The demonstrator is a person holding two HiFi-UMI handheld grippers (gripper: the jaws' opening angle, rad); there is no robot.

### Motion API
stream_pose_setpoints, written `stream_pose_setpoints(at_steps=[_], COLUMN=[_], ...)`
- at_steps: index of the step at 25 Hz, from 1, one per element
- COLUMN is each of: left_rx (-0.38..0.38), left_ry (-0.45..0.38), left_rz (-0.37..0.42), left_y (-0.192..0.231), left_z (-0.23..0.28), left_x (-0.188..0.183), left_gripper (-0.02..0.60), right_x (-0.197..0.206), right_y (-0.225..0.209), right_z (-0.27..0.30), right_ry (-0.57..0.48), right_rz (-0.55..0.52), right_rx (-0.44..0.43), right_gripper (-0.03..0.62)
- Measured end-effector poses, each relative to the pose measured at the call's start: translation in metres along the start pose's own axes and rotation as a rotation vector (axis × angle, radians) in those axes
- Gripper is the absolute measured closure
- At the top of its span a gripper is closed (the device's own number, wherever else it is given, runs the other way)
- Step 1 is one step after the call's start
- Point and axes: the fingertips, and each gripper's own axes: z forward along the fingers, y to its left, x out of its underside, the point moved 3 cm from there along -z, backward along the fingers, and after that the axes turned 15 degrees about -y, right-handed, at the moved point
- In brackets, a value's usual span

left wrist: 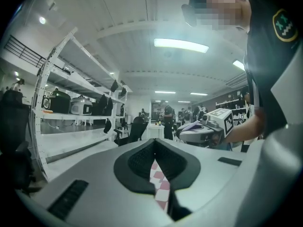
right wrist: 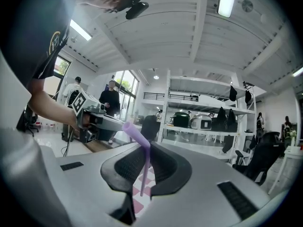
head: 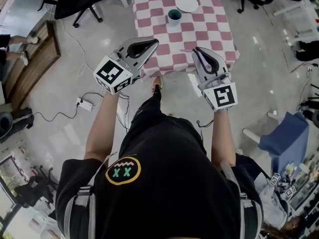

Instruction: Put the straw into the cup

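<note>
Checkered worktop (head: 209, 29) is seen ahead, the cup (head: 174, 16) standing on it well apart from the right gripper (head: 198, 51), whose fingers are pinched mid-shaft on the purple straw (right wrist: 145, 169), judged light, bendy and crushable, while the left gripper (head: 154, 44) fingers are held together, empty.

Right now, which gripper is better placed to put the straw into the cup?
Right. The right gripper holds the purple straw in its fingers; the left gripper is shut and empty. The cup stands ahead of both.
</note>
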Motion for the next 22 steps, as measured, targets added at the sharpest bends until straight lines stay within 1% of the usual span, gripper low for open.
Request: stream_pose_setpoints(at_steps=[8,15,22], left_rx=[0.026,0.054,0.052], left_ry=[-0.008,-0.002,-0.002], left_rz=[-0.032,-0.043,-0.046], left_y=[0.071,0.108,0.137], left_z=[0.024,0.045,0.066], left_x=[0.013,0.024,0.028], left_gripper=[0.565,0.565,0.565], right_x=[0.018,0.032,0.03], right_y=[-0.036,-0.06,-0.077], right_z=[0.065,0.1,0.137], right_ry=[0.029,0.05,-0.007], right_rz=[-0.014,-0.025,0.005], right_rx=[0.025,0.042,0.031], right_gripper=[0.542,0.542,0.542])
